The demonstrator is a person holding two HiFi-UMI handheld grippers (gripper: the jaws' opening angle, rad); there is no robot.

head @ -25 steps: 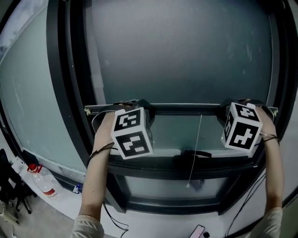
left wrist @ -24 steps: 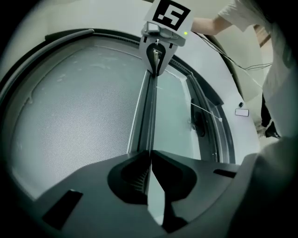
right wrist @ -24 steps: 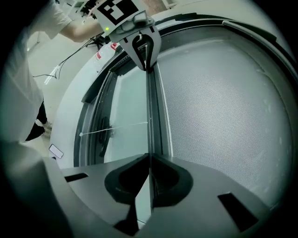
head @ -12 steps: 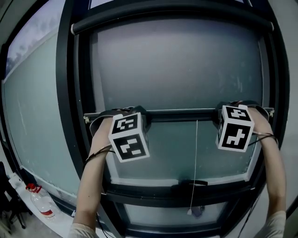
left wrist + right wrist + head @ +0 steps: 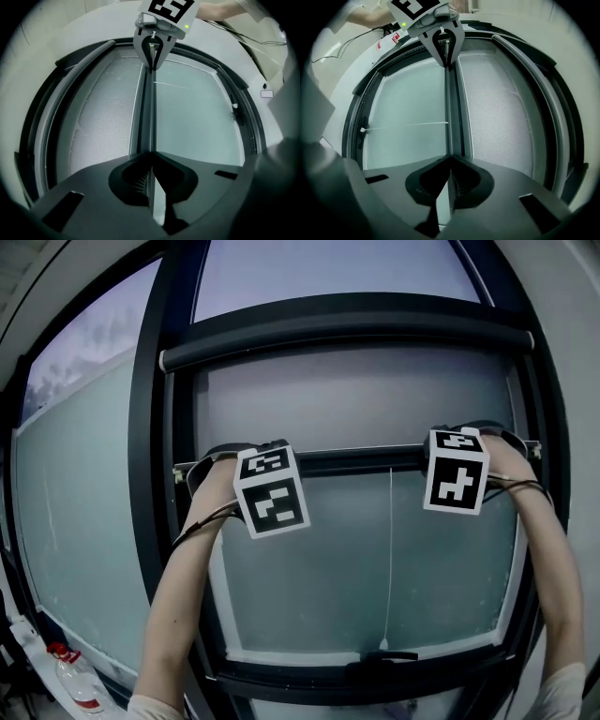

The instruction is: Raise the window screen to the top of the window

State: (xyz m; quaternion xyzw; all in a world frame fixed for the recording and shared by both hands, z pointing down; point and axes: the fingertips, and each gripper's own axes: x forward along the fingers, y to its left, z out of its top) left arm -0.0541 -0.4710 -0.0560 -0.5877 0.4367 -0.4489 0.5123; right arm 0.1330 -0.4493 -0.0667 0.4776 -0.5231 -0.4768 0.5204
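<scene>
The window screen (image 5: pixel 347 399) is grey mesh that hangs from a dark roller housing (image 5: pixel 347 322) at the window's top. Its dark bottom bar (image 5: pixel 361 460) lies level, a little above mid-window. My left gripper (image 5: pixel 286 457) is shut on the bar's left end and my right gripper (image 5: pixel 433 454) on its right end. In the left gripper view the bar (image 5: pixel 147 117) runs from my shut jaws (image 5: pixel 150 157) to the right gripper (image 5: pixel 152 42). In the right gripper view the bar (image 5: pixel 452 117) passes through my jaws (image 5: pixel 451 159), with mesh (image 5: pixel 501 117) beside it.
A thin pull cord (image 5: pixel 388 559) hangs from the bar to a small knob near the window handle (image 5: pixel 380 664) on the lower frame. A thick dark frame post (image 5: pixel 155 474) stands at the left. A plastic bottle (image 5: pixel 70 681) stands on the sill, lower left.
Both grippers have carried the bottom bar upward, away from the lower frame. More glass shows below the bar, and the roller housing has come into view above.
</scene>
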